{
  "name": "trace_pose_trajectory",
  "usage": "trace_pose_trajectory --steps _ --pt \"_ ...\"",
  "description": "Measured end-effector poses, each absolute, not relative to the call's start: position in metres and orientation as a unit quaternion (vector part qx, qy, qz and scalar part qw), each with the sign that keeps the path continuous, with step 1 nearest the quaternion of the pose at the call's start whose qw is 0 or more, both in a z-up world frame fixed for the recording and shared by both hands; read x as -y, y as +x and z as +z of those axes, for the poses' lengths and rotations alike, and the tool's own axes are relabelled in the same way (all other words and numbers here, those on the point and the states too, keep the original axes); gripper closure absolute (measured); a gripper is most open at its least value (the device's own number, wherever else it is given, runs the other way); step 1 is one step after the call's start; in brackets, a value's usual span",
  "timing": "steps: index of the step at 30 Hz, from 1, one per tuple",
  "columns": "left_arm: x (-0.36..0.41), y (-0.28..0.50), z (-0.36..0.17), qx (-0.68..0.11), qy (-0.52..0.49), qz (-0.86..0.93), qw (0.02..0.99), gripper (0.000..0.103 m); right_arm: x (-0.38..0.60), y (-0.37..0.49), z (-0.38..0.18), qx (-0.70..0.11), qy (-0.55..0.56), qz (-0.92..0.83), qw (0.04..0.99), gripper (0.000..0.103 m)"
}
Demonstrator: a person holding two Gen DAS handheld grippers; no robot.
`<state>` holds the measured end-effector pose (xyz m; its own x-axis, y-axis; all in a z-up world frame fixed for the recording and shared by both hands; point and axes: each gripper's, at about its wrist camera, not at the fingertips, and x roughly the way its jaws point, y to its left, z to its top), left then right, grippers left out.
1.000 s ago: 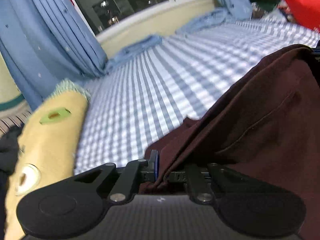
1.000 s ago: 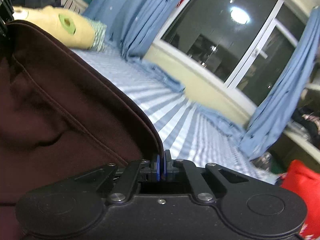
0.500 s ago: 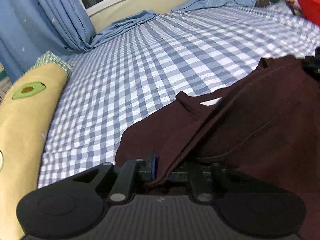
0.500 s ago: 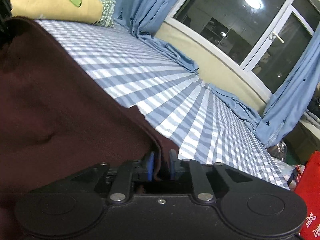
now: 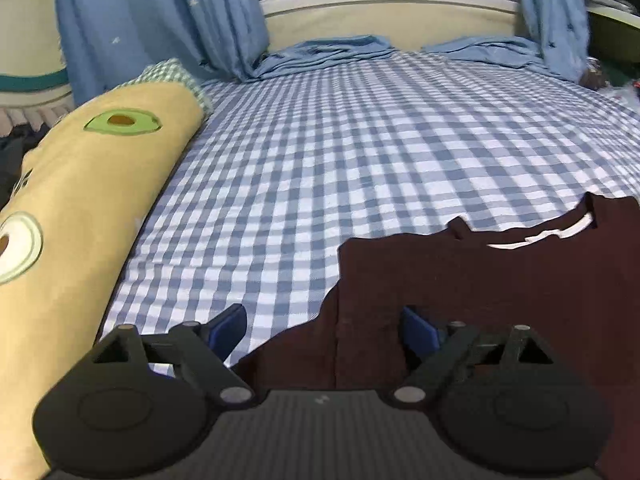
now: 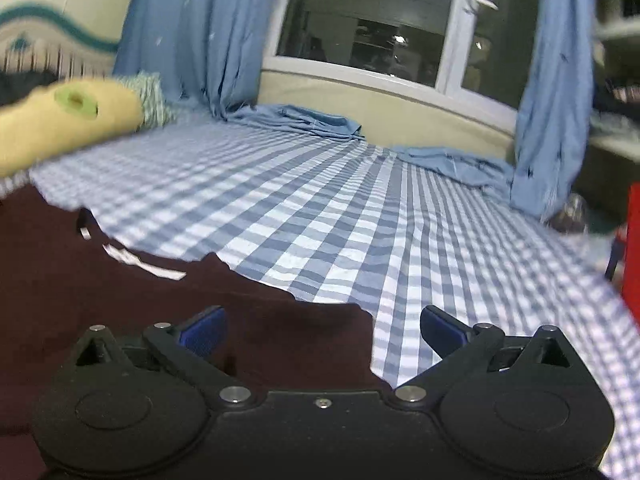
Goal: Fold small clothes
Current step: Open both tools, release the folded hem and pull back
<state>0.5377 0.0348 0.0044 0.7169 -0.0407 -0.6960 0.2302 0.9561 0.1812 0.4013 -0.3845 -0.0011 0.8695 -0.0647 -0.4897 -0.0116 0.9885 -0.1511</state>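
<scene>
A dark maroon shirt (image 5: 500, 280) lies flat on the blue-and-white checked bed sheet (image 5: 360, 152), neckline with a white label (image 5: 540, 236) turned away from me. My left gripper (image 5: 324, 330) hovers over the shirt's left corner, its jaws opening, the blue pads clear of the cloth. In the right wrist view the same maroon shirt (image 6: 120, 300) fills the lower left. My right gripper (image 6: 324, 330) stands over its right corner, jaws opening wide, pads (image 6: 204, 332) not pressing the fabric.
A long yellow pillow with avocado prints (image 5: 80, 208) lies along the bed's left side. Blue curtains (image 5: 160, 20) hang at the window, their ends pooled on the sheet's far edge (image 5: 332, 52). Something red (image 6: 632, 248) stands at the right.
Both grippers were shut on the lifted maroon shirt. They lowered it flat onto the sheet and let go, the jaws spreading apart. Both cameras rolled level.
</scene>
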Motion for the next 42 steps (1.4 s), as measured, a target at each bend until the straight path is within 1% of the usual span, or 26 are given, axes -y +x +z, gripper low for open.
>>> trace_pose_trajectory --steps 4,5,6,7,12,15,20,23,24,26,28,29,30,33,35,36,37,38,40,42 --pt "-0.038 0.534 0.003 -0.364 0.118 -0.067 0.922 0.017 0.406 0.382 0.006 -0.263 0.000 0.019 0.964 0.001" --pt "-0.039 0.532 0.004 -0.362 0.110 -0.072 0.923 0.017 0.410 0.380 0.006 -0.269 0.015 0.026 0.963 0.004" --pt "-0.040 0.528 0.005 -0.360 0.105 -0.076 0.924 0.016 0.412 0.378 0.005 -0.274 0.024 0.030 0.961 0.009" --pt "-0.040 0.523 0.006 -0.356 0.100 -0.081 0.925 0.015 0.413 0.376 0.003 -0.278 0.027 0.030 0.960 0.011" --pt "-0.039 0.510 0.000 -0.355 0.097 -0.080 0.926 0.013 0.413 0.383 -0.013 -0.308 0.014 0.004 0.951 0.022" --pt "-0.035 0.509 -0.013 -0.366 0.125 -0.040 0.921 0.013 0.410 0.387 -0.022 -0.314 -0.011 -0.030 0.949 0.022" --pt "-0.039 0.510 -0.026 -0.371 0.106 -0.026 0.922 0.013 0.408 0.386 -0.031 -0.314 -0.017 -0.042 0.948 0.026" --pt "-0.040 0.509 -0.033 -0.369 0.110 -0.021 0.923 0.012 0.407 0.388 -0.033 -0.315 -0.025 -0.042 0.948 0.035" --pt "-0.039 0.509 -0.036 -0.370 0.111 -0.019 0.922 0.012 0.408 0.390 -0.036 -0.320 -0.027 -0.042 0.946 0.035" --pt "-0.040 0.511 -0.043 -0.378 0.111 -0.017 0.919 0.011 0.407 0.393 -0.042 -0.327 -0.030 -0.041 0.944 0.034" --pt "-0.041 0.510 -0.043 -0.376 0.103 -0.015 0.921 0.010 0.408 0.391 -0.039 -0.323 -0.026 -0.038 0.945 0.027" --pt "-0.042 0.508 -0.040 -0.375 0.097 -0.014 0.922 0.011 0.409 0.388 -0.037 -0.319 -0.022 -0.036 0.947 0.020" --pt "-0.043 0.506 -0.037 -0.375 0.090 -0.014 0.923 0.011 0.409 0.385 -0.034 -0.316 -0.022 -0.039 0.948 0.014" --pt "-0.047 0.495 -0.027 -0.373 0.075 -0.014 0.925 0.011 0.407 0.370 -0.026 -0.305 -0.031 -0.056 0.950 0.007" --pt "-0.050 0.476 -0.015 -0.374 0.068 0.002 0.925 0.011 0.406 0.352 -0.017 -0.295 -0.027 -0.070 0.952 0.005" --pt "-0.052 0.462 -0.008 -0.363 0.058 0.008 0.930 0.009 0.404 0.340 -0.011 -0.287 -0.024 -0.075 0.955 0.004" --pt "-0.053 0.444 -0.002 -0.347 0.047 0.000 0.937 0.002 0.402 0.323 -0.005 -0.274 -0.021 -0.072 0.959 0.001" --pt "-0.056 0.423 0.004 -0.331 0.037 -0.016 0.943 0.000 0.399 0.303 0.002 -0.257 -0.017 -0.067 0.964 0.001" --pt "-0.059 0.384 0.010 -0.308 0.026 -0.016 0.951 0.001 0.392 0.266 0.010 -0.236 -0.006 -0.068 0.969 0.001" --pt "-0.062 0.356 0.011 -0.303 0.024 -0.008 0.953 0.001 0.385 0.231 0.016 -0.220 -0.001 -0.077 0.973 0.001"
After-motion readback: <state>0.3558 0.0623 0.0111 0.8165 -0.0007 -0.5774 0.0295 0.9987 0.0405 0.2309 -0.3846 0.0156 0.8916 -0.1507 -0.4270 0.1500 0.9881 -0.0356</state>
